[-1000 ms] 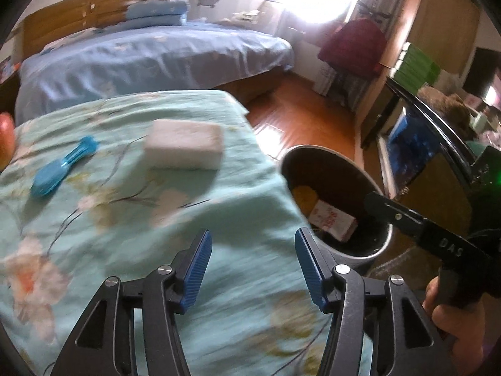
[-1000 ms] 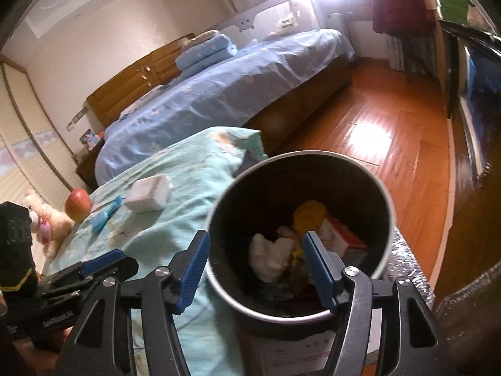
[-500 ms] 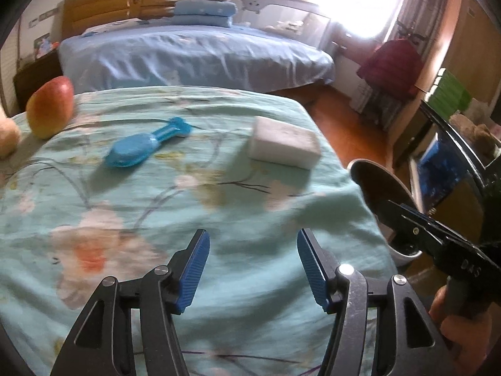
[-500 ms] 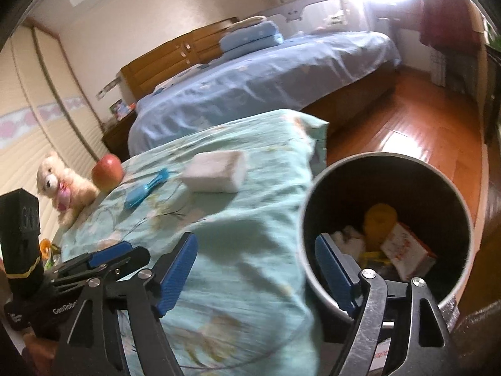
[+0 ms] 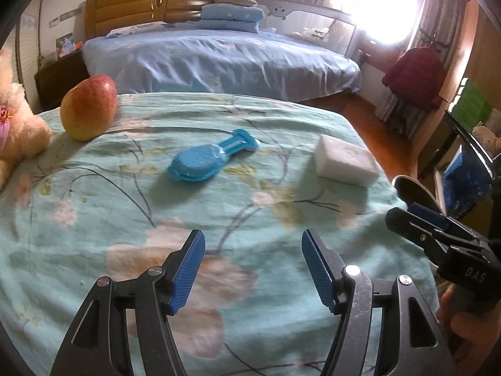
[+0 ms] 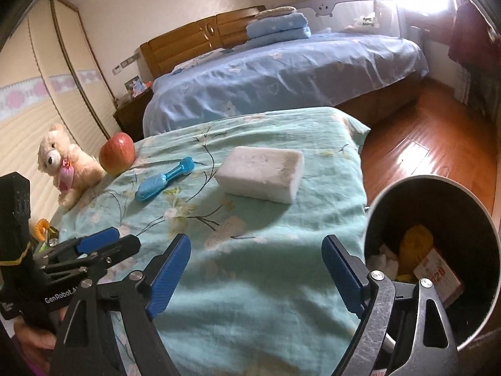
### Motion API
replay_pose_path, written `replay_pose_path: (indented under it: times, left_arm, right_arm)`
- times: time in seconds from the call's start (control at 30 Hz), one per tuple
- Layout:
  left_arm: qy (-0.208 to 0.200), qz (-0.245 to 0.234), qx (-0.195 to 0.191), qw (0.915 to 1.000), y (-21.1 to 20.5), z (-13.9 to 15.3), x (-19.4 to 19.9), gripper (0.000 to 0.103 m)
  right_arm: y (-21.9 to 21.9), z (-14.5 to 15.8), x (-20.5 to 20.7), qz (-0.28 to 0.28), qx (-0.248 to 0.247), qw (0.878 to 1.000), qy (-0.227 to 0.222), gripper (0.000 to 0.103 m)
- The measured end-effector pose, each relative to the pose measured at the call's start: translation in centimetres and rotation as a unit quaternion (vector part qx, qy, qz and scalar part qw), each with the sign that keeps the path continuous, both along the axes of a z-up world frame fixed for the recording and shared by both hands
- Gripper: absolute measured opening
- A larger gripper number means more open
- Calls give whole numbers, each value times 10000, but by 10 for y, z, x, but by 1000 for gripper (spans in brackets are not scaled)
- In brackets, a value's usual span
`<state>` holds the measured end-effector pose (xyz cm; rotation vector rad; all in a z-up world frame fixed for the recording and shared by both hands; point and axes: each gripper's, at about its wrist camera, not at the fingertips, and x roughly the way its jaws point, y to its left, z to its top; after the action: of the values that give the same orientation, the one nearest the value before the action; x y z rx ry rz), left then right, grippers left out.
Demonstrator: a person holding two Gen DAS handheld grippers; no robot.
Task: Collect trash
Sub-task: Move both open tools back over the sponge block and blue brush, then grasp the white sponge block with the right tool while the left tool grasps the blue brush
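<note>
Both the left gripper and right gripper are being opened, empty, above the bedspread near the white block.

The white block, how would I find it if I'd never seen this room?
Find the green flowery cover in front of the big blue bed. The white block lies on it near the bin. It is the only white, boxy thing there, beside a blue brush and a red apple.
</note>
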<state>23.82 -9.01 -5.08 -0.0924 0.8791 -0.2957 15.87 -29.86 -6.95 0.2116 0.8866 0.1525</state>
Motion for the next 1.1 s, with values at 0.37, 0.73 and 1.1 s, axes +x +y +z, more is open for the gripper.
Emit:
replay_pose_path:
  times: [0.37, 0.73, 1.1]
  left_arm:
    - [-1, 106, 247, 9996, 10, -8, 29, 66]
    - [-16, 138, 545, 9984, 14, -15, 68, 72]
    - [110, -174, 758, 9969, 2, -34, 108, 72]
  right_arm:
    - [1, -8, 28, 180, -166, 9996, 124, 87]
    - [4, -17, 59, 537, -451, 9970, 316, 91]
    - [-1, -24, 89, 578, -382, 9967, 428, 91]
